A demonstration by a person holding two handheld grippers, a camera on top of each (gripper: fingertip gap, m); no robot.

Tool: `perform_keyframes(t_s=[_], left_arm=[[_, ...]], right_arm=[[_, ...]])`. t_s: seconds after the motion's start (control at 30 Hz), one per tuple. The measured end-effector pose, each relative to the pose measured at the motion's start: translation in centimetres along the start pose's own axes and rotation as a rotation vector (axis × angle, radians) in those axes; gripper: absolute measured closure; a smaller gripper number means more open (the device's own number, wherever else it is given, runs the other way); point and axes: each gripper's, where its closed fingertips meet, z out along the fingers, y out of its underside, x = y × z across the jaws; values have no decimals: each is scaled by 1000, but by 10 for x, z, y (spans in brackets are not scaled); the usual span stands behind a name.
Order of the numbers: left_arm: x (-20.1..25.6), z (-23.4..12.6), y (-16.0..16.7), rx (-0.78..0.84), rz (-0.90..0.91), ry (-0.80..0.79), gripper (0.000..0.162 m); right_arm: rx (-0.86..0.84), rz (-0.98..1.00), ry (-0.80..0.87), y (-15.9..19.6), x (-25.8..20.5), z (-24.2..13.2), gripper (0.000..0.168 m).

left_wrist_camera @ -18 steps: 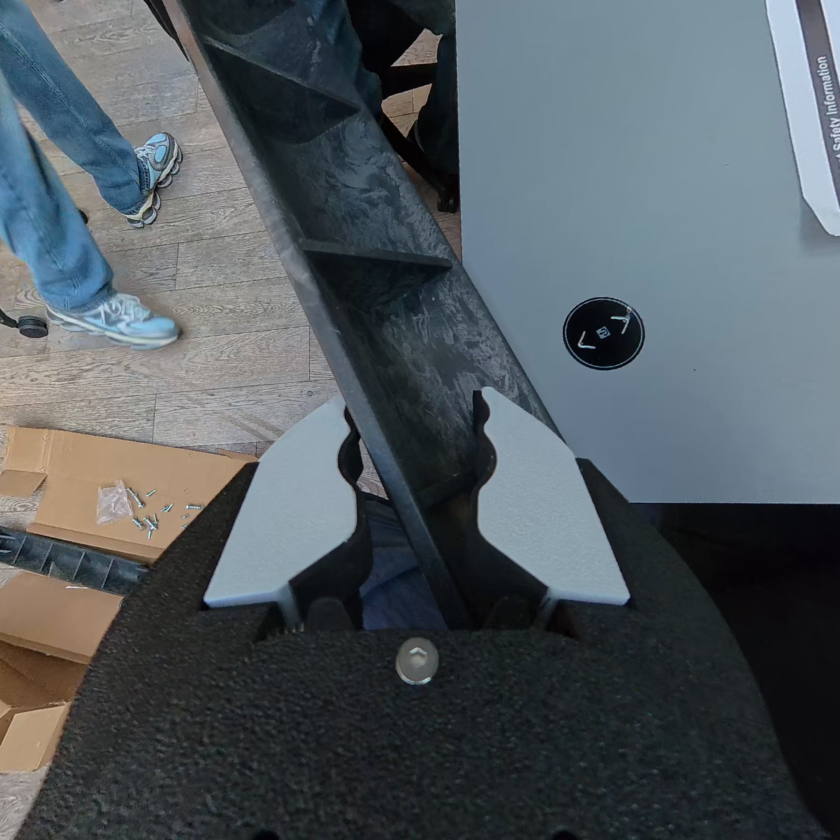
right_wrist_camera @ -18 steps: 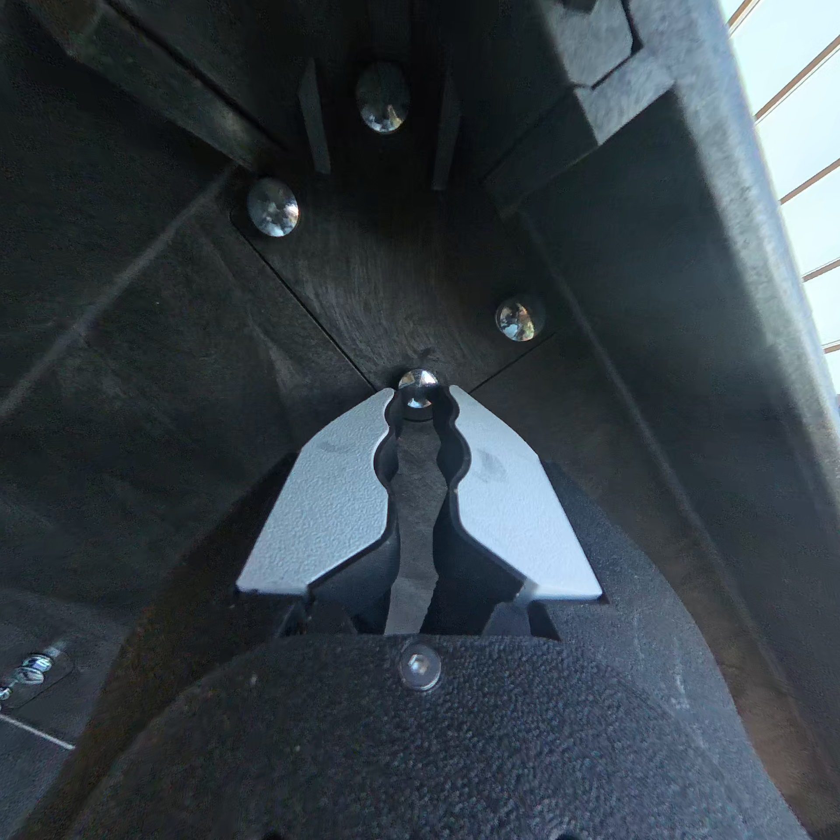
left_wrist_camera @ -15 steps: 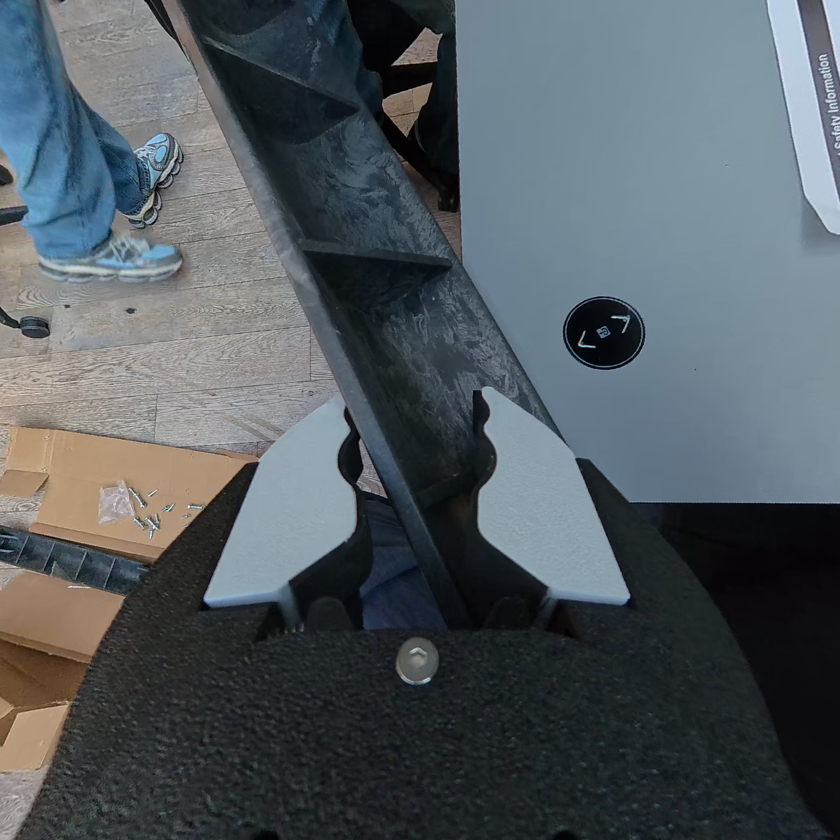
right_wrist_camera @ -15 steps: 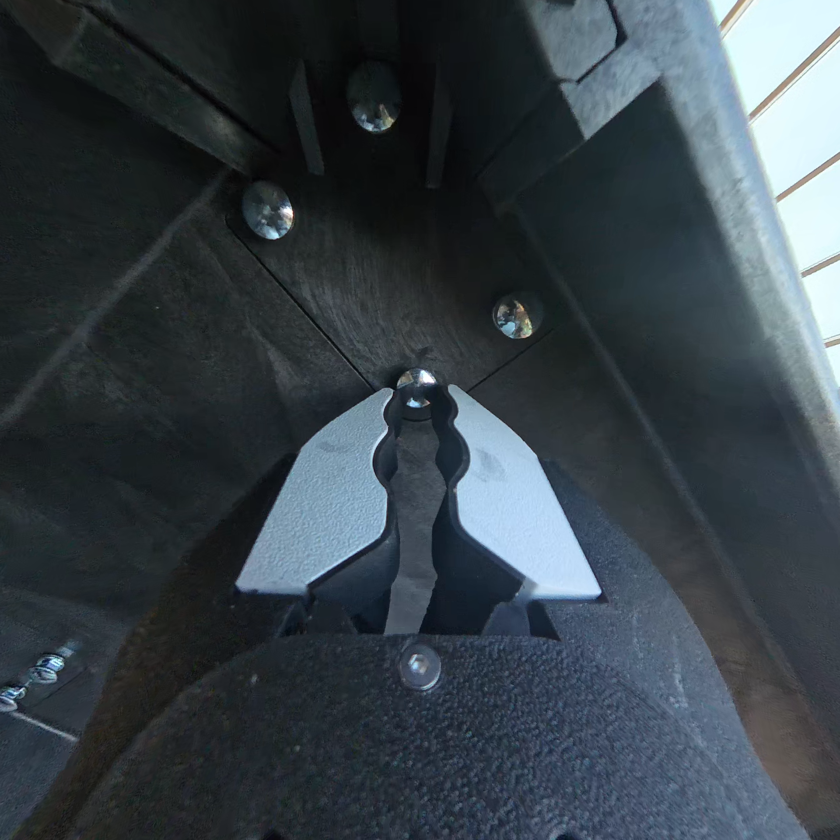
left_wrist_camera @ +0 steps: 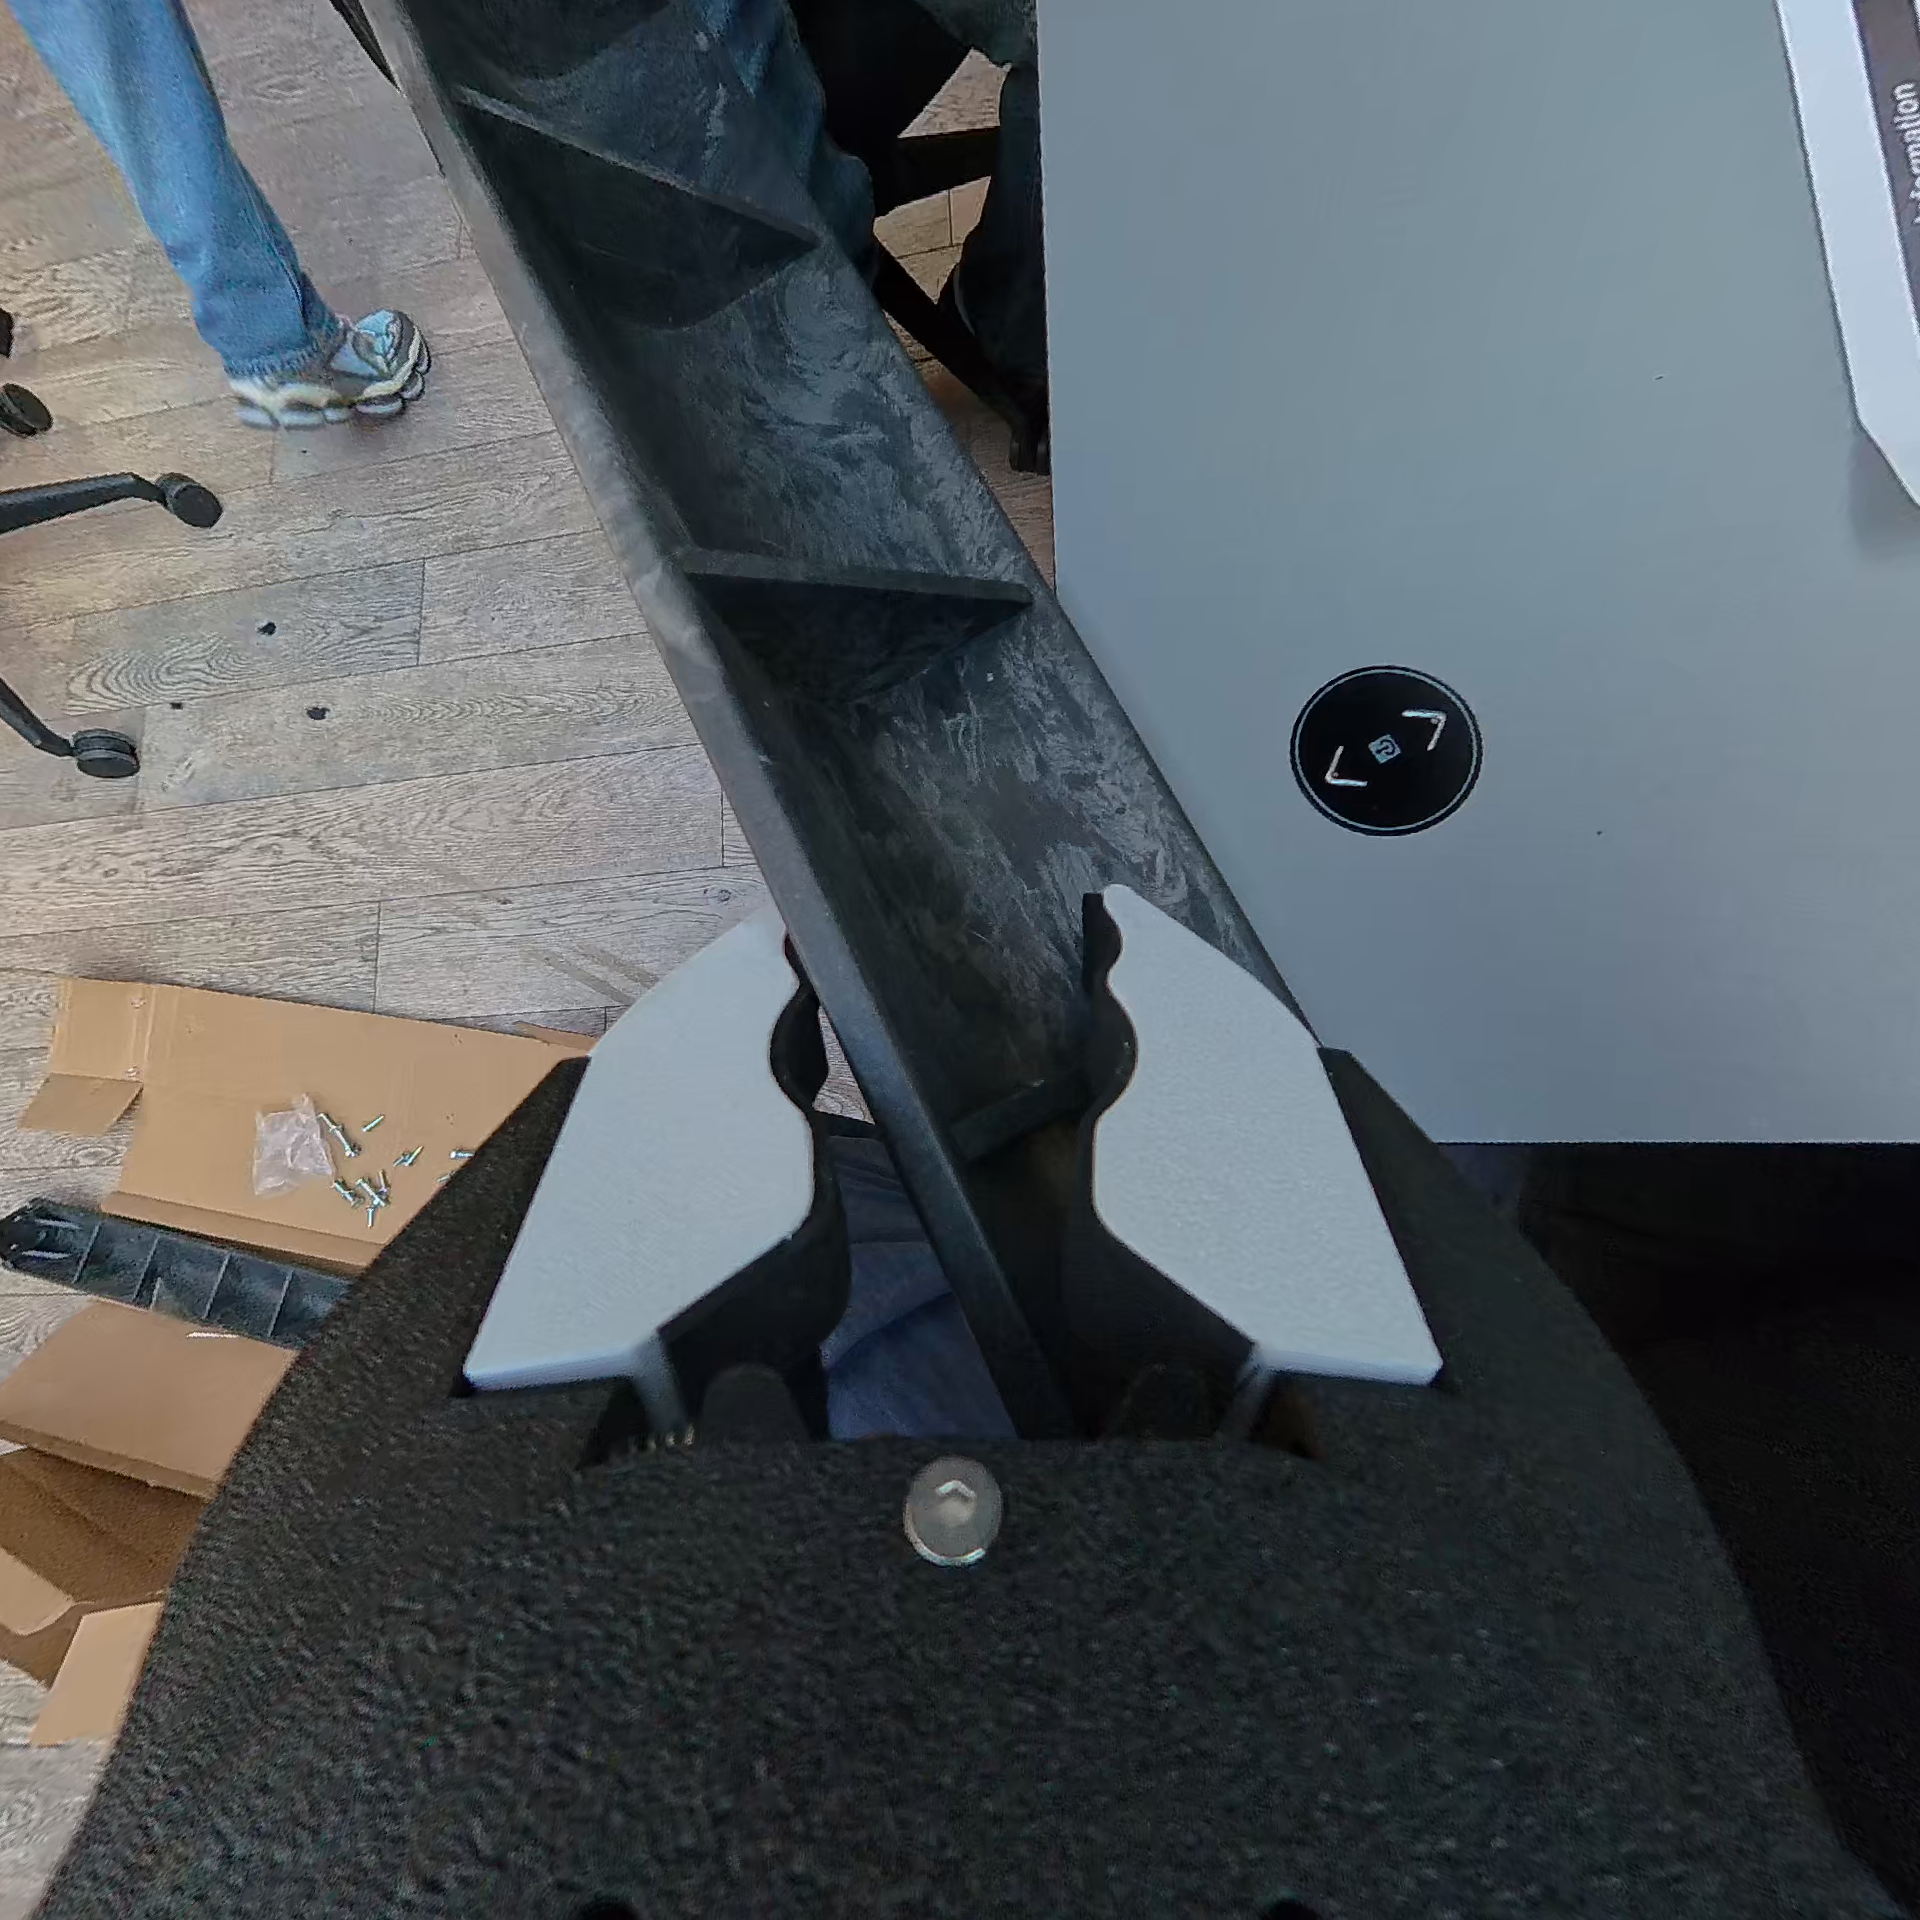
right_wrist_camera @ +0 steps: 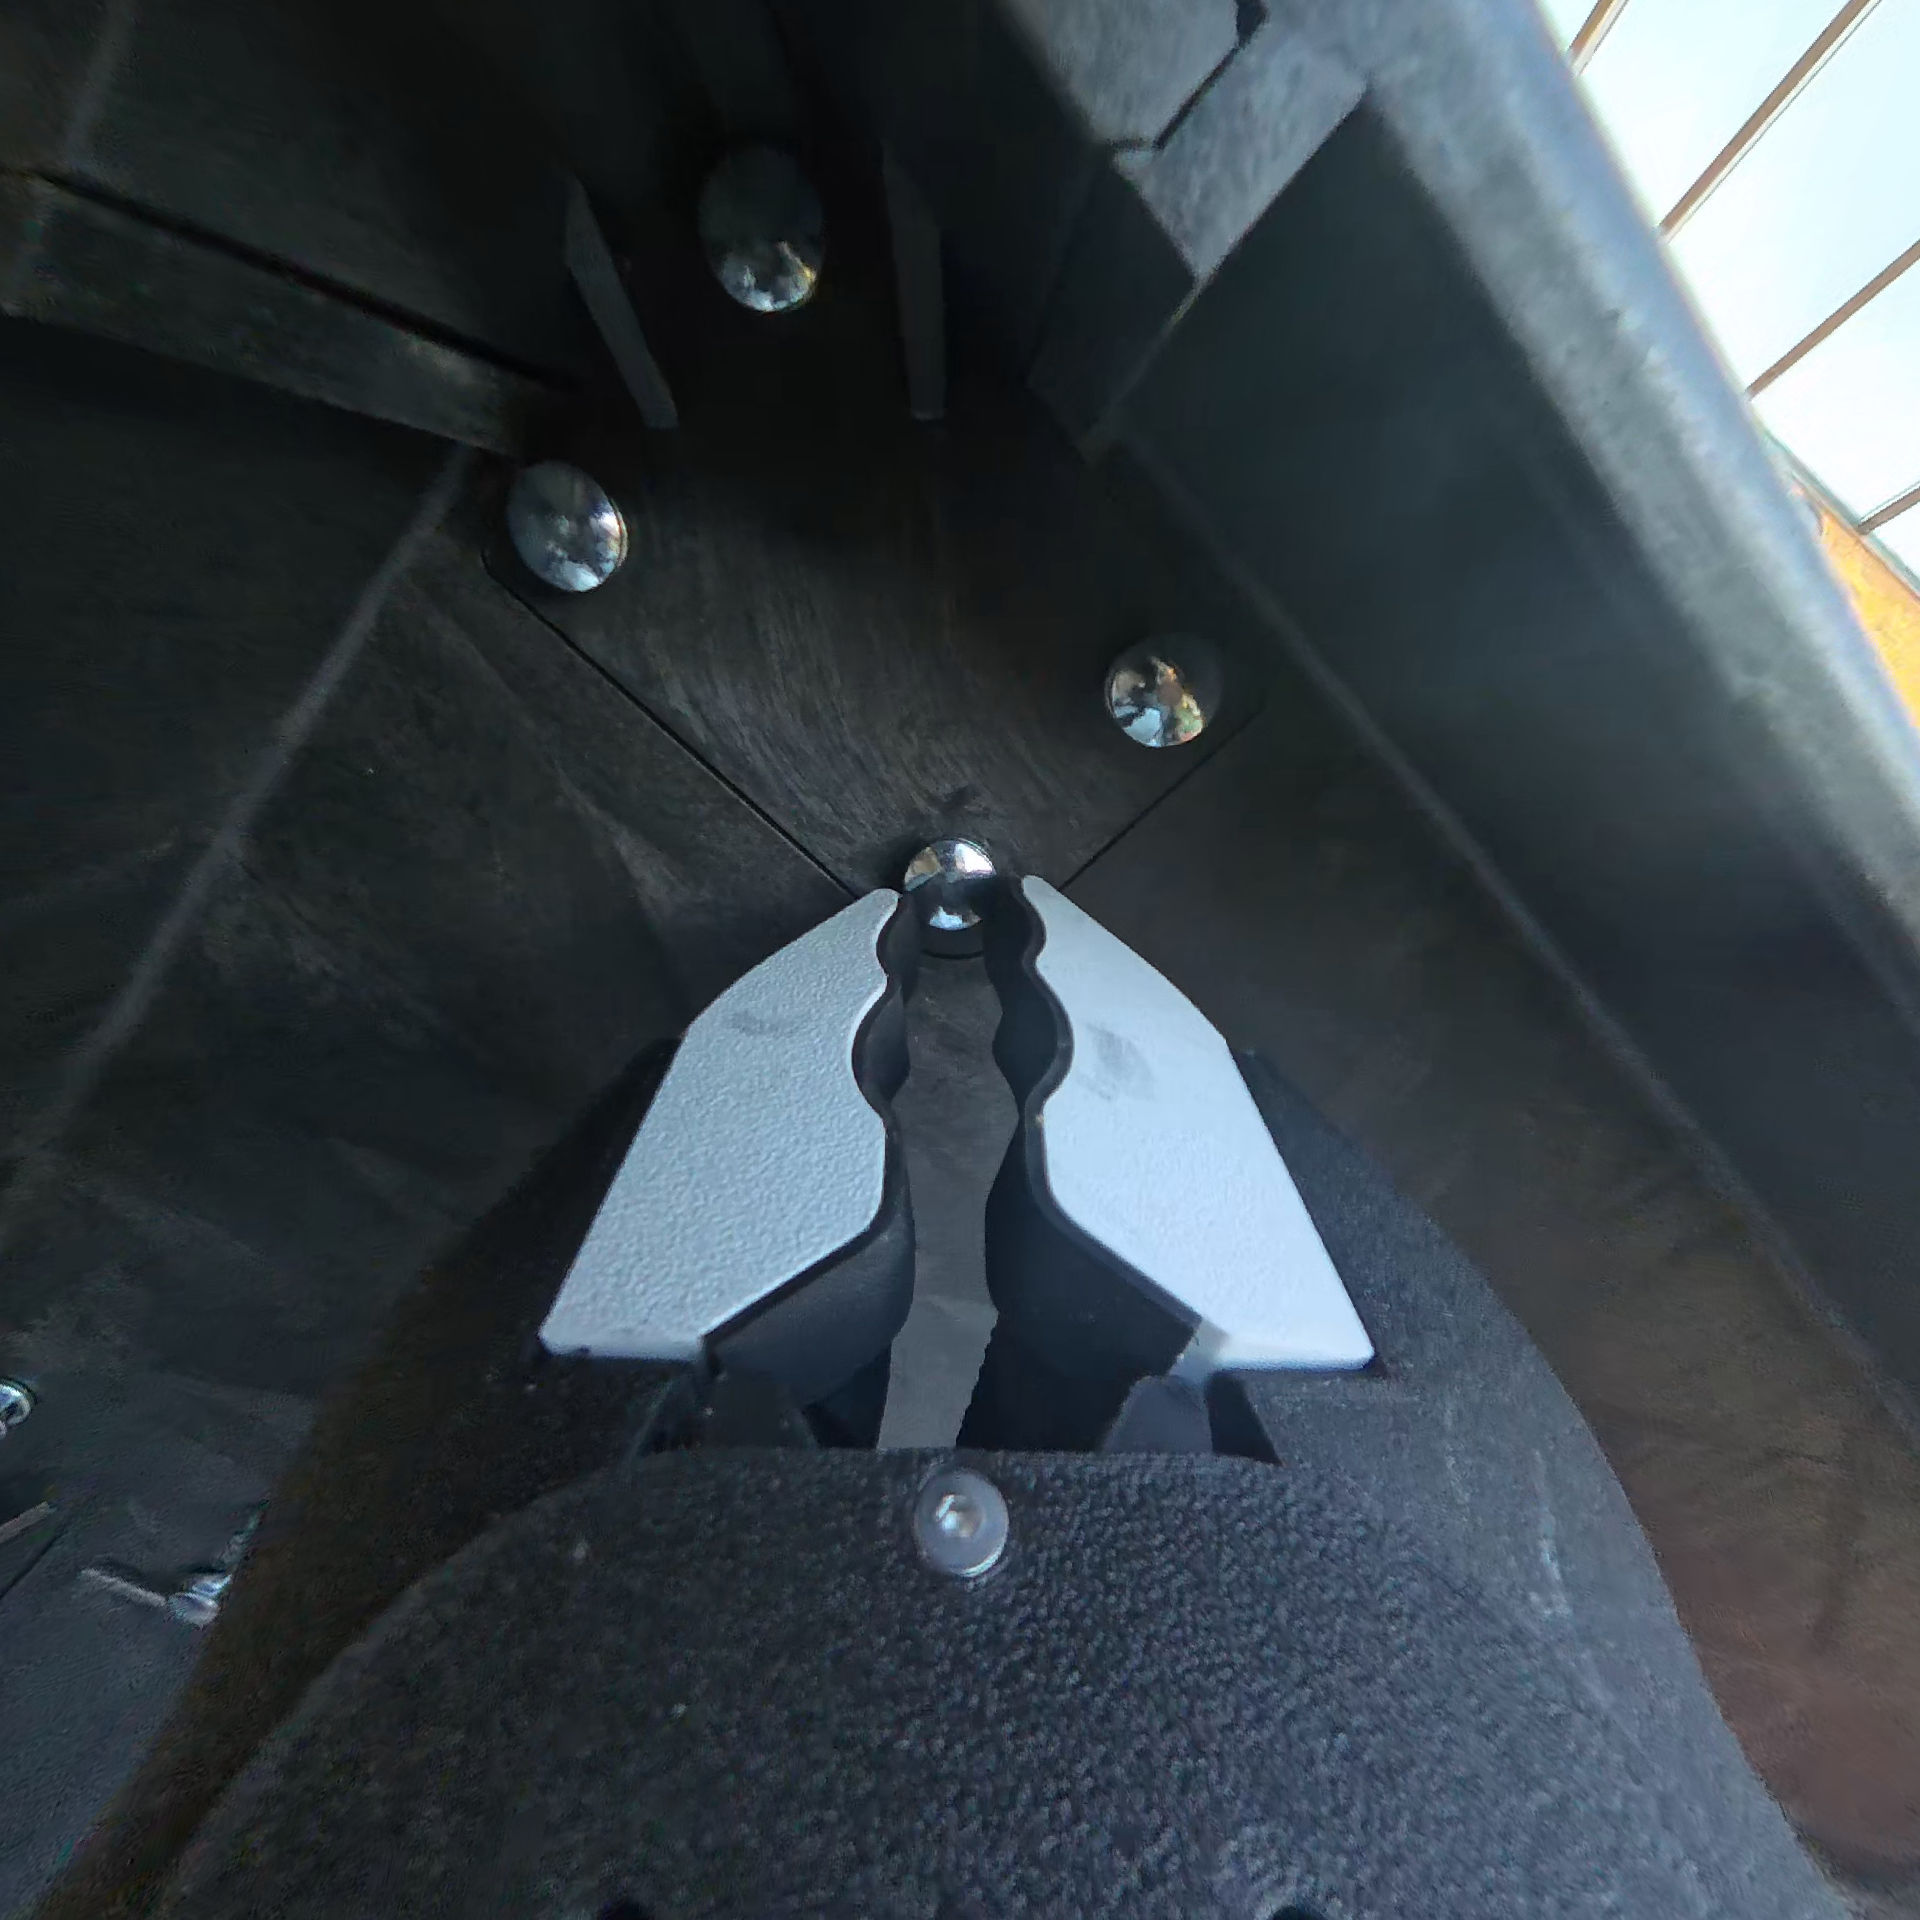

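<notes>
Black ribbed plastic beam [left_wrist_camera: 831, 582], long and dusty, runs up between the two pale grey fingers of the left gripper [left_wrist_camera: 940, 971]. The jaws are spread wide with the beam between them; its thin edge sits by the left finger and its far wall touches the right finger, so it looks held, but I cannot tell how tight. Beside the beam is a flat grey table top [left_wrist_camera: 1455, 416] with a round black button [left_wrist_camera: 1385, 749].

Down on the wooden floor lie brown cardboard sheets [left_wrist_camera: 208, 1060] and a little pile of small silver screws [left_wrist_camera: 364, 1169].

The right gripper [right_wrist_camera: 951, 894] is nearly shut, its tips pinched around a shiny round-head silver screw [right_wrist_camera: 945, 868] at the corner of a dark plastic plate [right_wrist_camera: 862, 644]. Three more shiny screws are in that plate.

What could go wrong, I think: the screw head is round and smooth, so the tips may slip off it. The long beam could tip or slide if the left hold is loose.
</notes>
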Motion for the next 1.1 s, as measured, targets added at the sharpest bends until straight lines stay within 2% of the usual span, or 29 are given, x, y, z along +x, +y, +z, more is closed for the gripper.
perform_keyframes(t_s=[0.17,0.37,0.57,0.8,0.93,1.0,1.03,1.1], left_arm=[[0,0,0,0,2,-1,114],[0,0,0,-4,10,-5,114],[0,0,1,-5,16,-6,114],[0,0,1,-5,19,-6,113],[0,0,1,-4,13,-4,114],[0,0,1,-2,8,-2,114],[0,0,1,-1,7,-2,114],[0,0,1,-3,8,-3,114]], right_arm=[[-10,49,0,0,-1,0,155],[6,15,8,1,-1,0,155],[45,115,-24,0,-1,0,156],[126,136,51,1,-2,-2,153],[184,223,84,3,-3,-4,156],[194,277,55,9,-10,-5,162],[205,295,46,11,-14,-6,159],[301,297,72,7,-15,-18,164]])
